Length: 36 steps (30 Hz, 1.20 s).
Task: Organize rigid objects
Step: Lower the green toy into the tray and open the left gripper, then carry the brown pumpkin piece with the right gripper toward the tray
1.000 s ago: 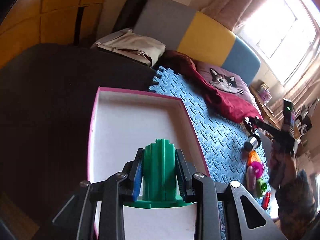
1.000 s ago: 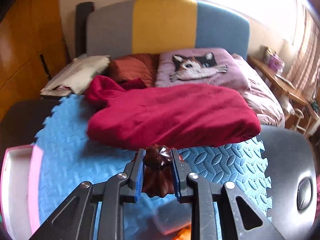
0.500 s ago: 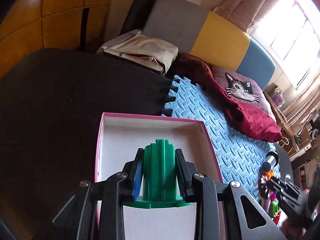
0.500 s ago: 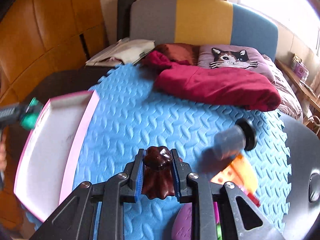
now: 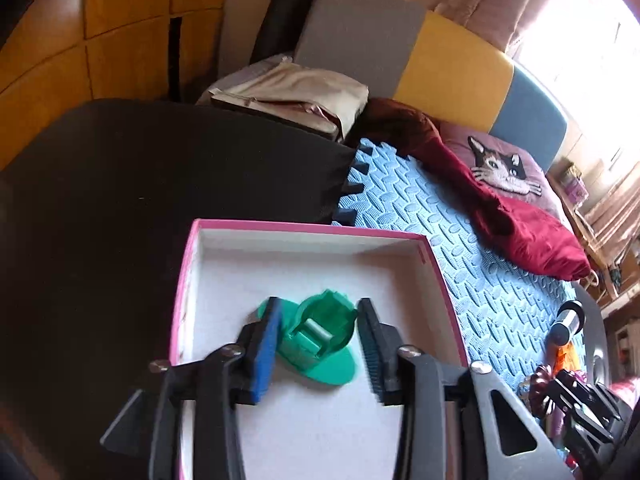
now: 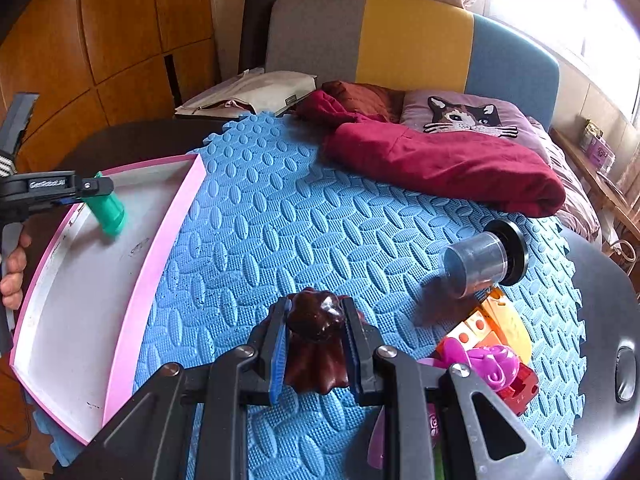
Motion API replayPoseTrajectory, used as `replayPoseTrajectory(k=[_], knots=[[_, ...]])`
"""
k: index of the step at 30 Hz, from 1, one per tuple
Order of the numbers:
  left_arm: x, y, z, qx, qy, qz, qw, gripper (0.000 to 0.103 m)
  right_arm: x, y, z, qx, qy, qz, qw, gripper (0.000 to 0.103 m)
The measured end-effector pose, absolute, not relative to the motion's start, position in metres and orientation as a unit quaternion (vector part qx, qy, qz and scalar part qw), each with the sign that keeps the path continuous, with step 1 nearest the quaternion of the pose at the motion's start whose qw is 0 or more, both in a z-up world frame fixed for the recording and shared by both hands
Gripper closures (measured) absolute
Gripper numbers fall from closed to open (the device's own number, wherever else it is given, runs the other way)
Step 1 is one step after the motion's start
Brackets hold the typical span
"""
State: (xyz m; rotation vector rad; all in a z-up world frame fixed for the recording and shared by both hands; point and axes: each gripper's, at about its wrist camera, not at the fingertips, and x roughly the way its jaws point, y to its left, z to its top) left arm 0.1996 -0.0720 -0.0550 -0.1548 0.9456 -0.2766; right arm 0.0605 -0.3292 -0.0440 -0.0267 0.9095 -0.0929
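Note:
A green plastic toy [image 5: 320, 340] lies tipped inside the pink-rimmed white tray [image 5: 312, 228], between the open fingers of my left gripper [image 5: 316, 344], free of both pads. In the right wrist view the same toy [image 6: 107, 212] hangs just off the left gripper above the tray [image 6: 160, 240]. My right gripper [image 6: 314, 344] is shut on a dark brown fluted toy [image 6: 316, 344], held above the blue foam mat [image 6: 300, 220]. It also shows at the left wrist view's lower right [image 5: 540, 380].
A grey cylinder with a black cap [image 6: 484, 258], an orange block [image 6: 492, 328] and magenta toys [image 6: 484, 360] lie at the mat's right side. A red garment [image 6: 440, 160] and a cat pillow [image 6: 464, 116] lie beyond. A dark table [image 5: 140, 200] flanks the tray.
My left gripper opened and let go of the green toy, which tipped over in the tray. My right gripper pulled back and lowered with the brown toy, showing more of the mat.

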Motion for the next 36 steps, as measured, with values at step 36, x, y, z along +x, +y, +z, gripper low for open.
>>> replayPoseTrajectory(k=[36], knots=[[0.036,-0.050,-0.026,-0.025,0.408,-0.123,0.904,0.041,0.058,-0.321,-0.049,-0.018,0.418,-0.086,0.904,0.075]])
